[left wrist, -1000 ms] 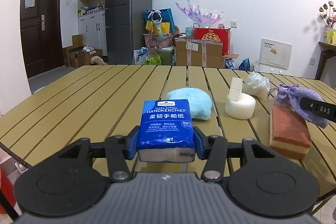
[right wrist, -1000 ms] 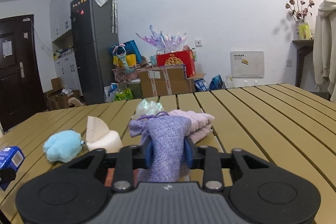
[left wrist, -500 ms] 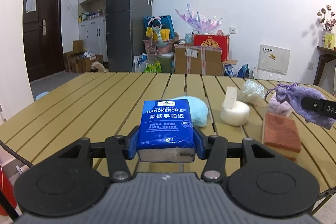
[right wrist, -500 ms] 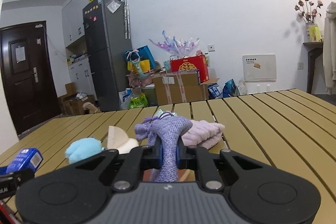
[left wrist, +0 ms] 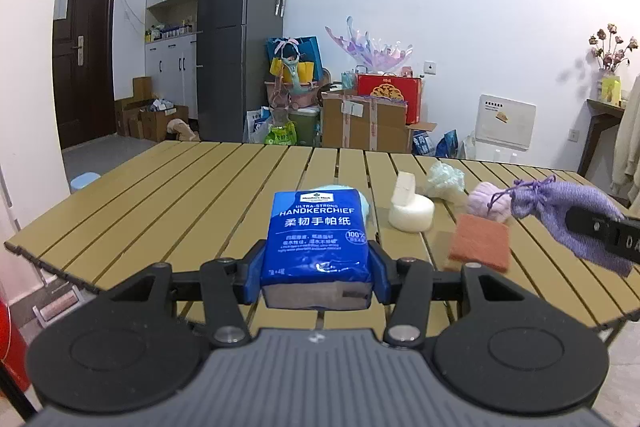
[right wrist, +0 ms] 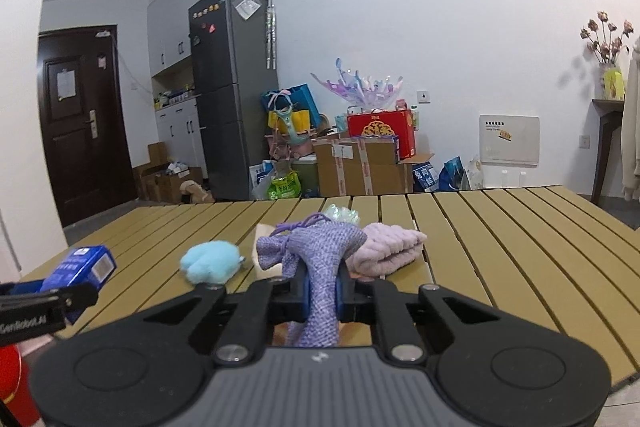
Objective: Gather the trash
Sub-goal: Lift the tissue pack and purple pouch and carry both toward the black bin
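**Both grippers loaded, five bits left on the table**

Left gripper (left wrist: 318,269) is clamped on one blue tissue pack (left wrist: 319,241), white "HANDKERCHIEF" print on top, held up over the table's (left wrist: 180,195) near edge. Then on the slats: one light-blue fluffy thing (right wrist: 211,262), one white block (left wrist: 412,213), one crinkly plastic wad (left wrist: 445,181), one orange sponge (left wrist: 480,241), one pink folded cloth (right wrist: 386,249). Right gripper (right wrist: 322,293) is squeezed tight on one purple drawstring pouch (right wrist: 316,251); can't tell what's inside.
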{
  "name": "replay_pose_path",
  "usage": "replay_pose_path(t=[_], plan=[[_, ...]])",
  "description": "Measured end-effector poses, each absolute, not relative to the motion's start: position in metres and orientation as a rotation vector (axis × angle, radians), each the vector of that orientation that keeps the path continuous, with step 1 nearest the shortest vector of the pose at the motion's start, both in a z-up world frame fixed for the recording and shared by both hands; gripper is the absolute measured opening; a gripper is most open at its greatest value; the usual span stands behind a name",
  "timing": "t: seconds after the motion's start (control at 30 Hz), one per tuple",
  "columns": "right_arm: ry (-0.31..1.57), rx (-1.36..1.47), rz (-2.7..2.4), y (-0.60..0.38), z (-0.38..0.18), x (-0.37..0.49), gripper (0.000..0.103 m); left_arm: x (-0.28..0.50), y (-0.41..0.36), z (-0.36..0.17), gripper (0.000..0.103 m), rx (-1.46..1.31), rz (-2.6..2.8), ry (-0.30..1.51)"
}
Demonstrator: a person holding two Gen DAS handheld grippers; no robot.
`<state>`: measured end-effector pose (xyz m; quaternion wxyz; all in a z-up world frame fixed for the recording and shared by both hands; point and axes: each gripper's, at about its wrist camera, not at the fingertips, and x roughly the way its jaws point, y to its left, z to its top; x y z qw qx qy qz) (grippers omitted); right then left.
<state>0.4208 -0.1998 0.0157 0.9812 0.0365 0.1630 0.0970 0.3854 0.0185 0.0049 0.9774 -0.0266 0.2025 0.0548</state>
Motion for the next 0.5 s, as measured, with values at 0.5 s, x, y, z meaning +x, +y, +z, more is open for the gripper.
replay_pose_path(t=[0.5], plan=[[0.403, 0.026, 0.237, -0.212, 0.017, 0.296, 0.011, 0.283, 0.014, 0.017, 0.051, -0.038, 0.088, 0.454]])
